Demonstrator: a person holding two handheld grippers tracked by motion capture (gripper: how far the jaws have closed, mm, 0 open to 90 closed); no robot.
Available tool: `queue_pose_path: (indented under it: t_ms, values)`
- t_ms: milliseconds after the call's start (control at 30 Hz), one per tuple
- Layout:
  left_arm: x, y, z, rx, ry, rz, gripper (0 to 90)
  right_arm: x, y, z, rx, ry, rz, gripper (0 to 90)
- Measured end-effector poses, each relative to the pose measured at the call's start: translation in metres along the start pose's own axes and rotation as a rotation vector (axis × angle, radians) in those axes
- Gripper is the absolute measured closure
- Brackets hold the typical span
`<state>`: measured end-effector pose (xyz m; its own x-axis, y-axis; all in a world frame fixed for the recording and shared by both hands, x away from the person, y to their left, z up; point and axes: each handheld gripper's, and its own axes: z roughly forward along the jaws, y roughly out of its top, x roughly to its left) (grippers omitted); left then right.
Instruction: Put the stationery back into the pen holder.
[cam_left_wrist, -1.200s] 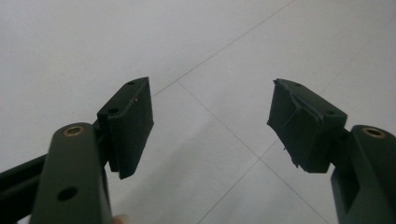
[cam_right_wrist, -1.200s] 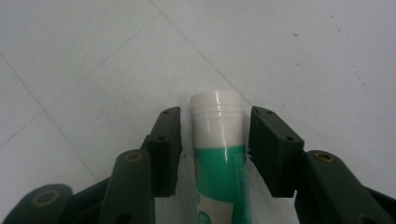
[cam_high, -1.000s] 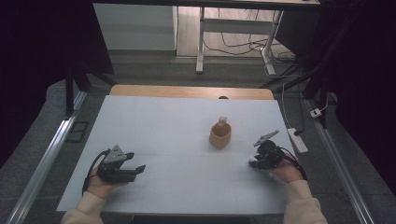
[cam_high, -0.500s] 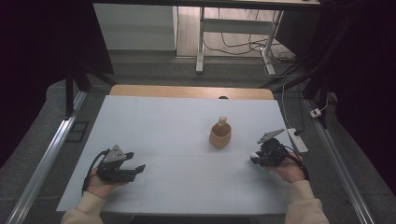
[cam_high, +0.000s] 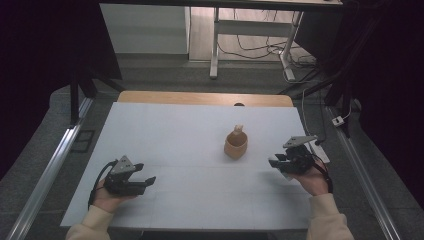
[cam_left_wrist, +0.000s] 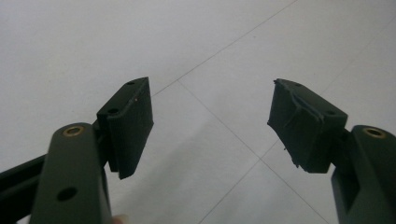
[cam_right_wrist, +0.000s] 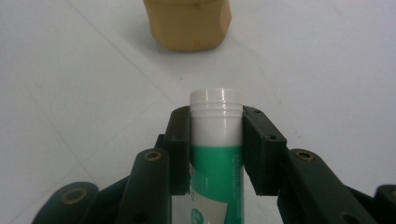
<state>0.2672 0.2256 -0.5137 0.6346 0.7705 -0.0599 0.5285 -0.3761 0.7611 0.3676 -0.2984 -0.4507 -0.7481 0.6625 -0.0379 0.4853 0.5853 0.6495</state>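
My right gripper (cam_right_wrist: 216, 140) is shut on a green tube with a white cap (cam_right_wrist: 216, 133), the cap pointing away between the jaws. In the high view that gripper (cam_high: 277, 162) sits near the table's right edge, just right of a wooden cup (cam_high: 235, 144) that holds a pale item. The cup's base (cam_right_wrist: 187, 23) shows ahead of the tube in the right gripper view. My left gripper (cam_high: 145, 182) rests near the front left of the table. Its jaws stand wide apart over bare white tabletop, and the left gripper (cam_left_wrist: 212, 123) is open with nothing between them.
The white table (cam_high: 170, 135) has a wooden strip along its far edge. A white power strip (cam_high: 320, 150) lies at the right edge behind my right hand. Metal rails run along both sides, and desk legs with cables stand beyond.
My right gripper has shifted slightly right and up with the tube. The left gripper and the cup have stayed put.
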Motion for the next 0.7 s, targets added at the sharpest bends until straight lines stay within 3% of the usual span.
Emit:
queue_pose_path:
  t_ms: [700]
  values:
    - [-0.001, 0.0, 0.001, 0.004, 0.003, 0.005, 29.3, 0.015, 0.018, -0.034, -0.287, -0.058, 0.018, 64.9]
